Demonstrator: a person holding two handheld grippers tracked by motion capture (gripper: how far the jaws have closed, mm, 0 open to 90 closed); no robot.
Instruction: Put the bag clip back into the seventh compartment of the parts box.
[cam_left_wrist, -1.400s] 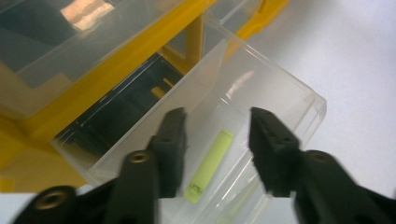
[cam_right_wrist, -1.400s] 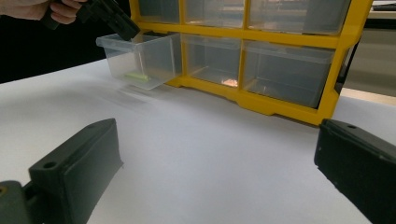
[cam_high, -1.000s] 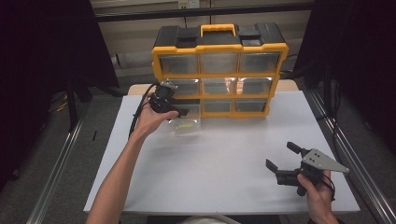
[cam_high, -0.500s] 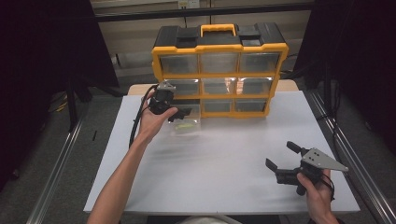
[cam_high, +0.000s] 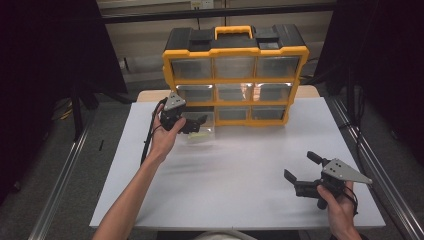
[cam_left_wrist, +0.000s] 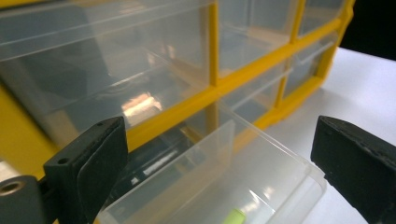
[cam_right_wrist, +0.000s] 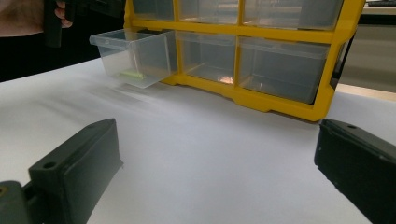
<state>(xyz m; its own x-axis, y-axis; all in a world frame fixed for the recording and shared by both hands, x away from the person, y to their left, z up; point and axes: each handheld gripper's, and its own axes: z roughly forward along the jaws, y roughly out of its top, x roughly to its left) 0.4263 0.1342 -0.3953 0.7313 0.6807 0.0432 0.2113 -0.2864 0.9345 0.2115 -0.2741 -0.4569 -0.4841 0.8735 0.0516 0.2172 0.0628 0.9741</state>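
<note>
Inside pulled-out drawer (cam_right_wrist: 133, 56) | green item (cam_right_wrist: 130, 73), small, unidentifiable | drawer front cropped

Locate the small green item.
In the right gripper view, the small green item lies inside the pulled-out clear plastic drawer, bottom-left of the yellow organiser cabinet.

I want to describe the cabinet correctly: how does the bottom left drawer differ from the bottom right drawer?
The bottom left drawer is pulled out over the table; the bottom right drawer sits closed in the yellow cabinet. The left one holds a small green object; the right one looks empty. Both are clear plastic.
</note>
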